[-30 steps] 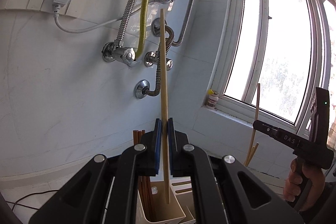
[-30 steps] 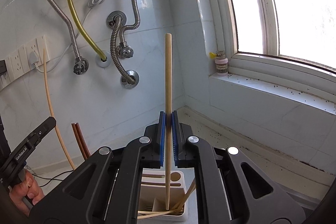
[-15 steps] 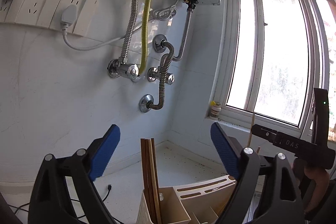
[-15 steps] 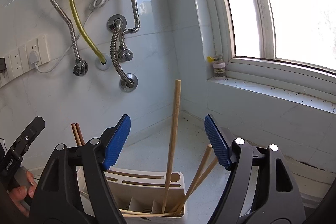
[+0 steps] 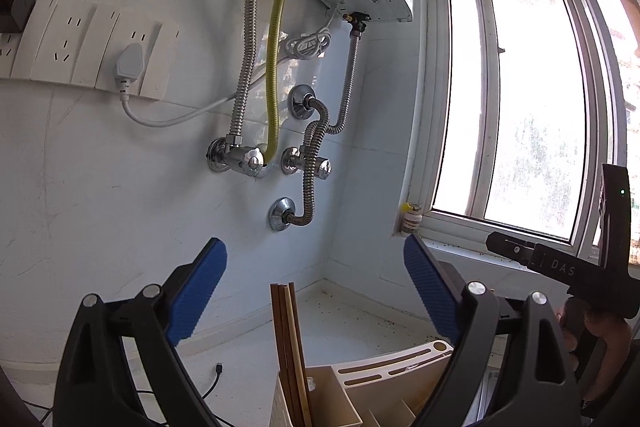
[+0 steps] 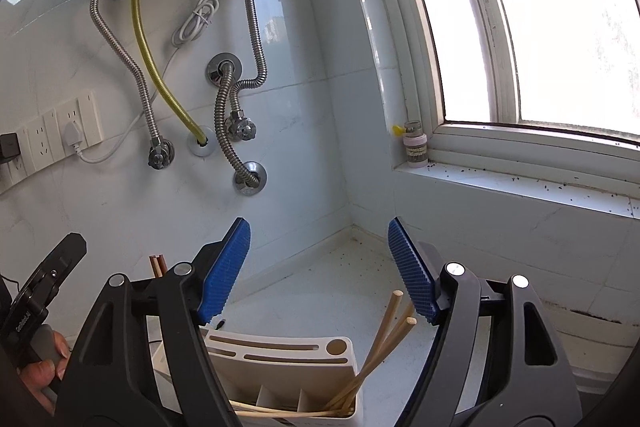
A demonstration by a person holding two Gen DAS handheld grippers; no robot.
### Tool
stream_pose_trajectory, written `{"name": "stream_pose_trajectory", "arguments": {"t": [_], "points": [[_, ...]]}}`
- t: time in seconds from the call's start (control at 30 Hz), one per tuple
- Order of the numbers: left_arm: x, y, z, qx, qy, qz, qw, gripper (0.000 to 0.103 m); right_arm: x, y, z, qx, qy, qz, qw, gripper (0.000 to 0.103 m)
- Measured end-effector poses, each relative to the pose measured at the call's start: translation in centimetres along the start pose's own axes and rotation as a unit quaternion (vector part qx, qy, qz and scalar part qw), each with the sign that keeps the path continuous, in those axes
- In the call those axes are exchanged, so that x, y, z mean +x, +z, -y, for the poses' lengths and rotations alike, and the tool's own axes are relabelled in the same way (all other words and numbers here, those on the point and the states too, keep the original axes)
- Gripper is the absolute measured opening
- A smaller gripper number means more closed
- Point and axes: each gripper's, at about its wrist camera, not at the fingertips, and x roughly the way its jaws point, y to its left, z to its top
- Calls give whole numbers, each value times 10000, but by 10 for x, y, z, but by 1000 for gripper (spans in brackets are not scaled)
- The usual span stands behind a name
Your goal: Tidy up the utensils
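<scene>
Left gripper [image 5: 315,291] jaws opening wide, nothing between; right gripper [image 6: 319,269] jaws spread apart, empty. Below both, on the counter [image 6: 320,291], white utensil holder [image 6: 280,359], slotted top, open compartments. Right view: pale bamboo chopsticks [image 6: 384,343] leaning out of its right end. Left view only: dark brown chopsticks [image 5: 290,347] upright in the near compartment.

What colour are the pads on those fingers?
Blue, ribbed pads; clearest in the right wrist view.
</scene>
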Motion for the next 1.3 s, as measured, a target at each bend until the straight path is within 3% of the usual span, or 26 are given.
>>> {"name": "stream_pose_trajectory", "arguments": {"t": [0.23,0.4,0.5,0.8,1.3], "points": [[-12,9,0,51,158,2,9999,97,-14,7,-3,-18,50,167,9998,76],[-25,15,0,81,286,-40,9996,98,-31,13,-3,12,114,275,9996,80],[-33,19,2,181,337,-84,9992,98,-45,17,-4,-14,125,385,9992,88],[-85,26,13,525,276,-151,9981,98,-106,13,-8,-35,23,552,9985,93],[-196,27,15,697,-107,-792,9944,98,-241,-34,-44,-111,42,0,9999,94]]}}
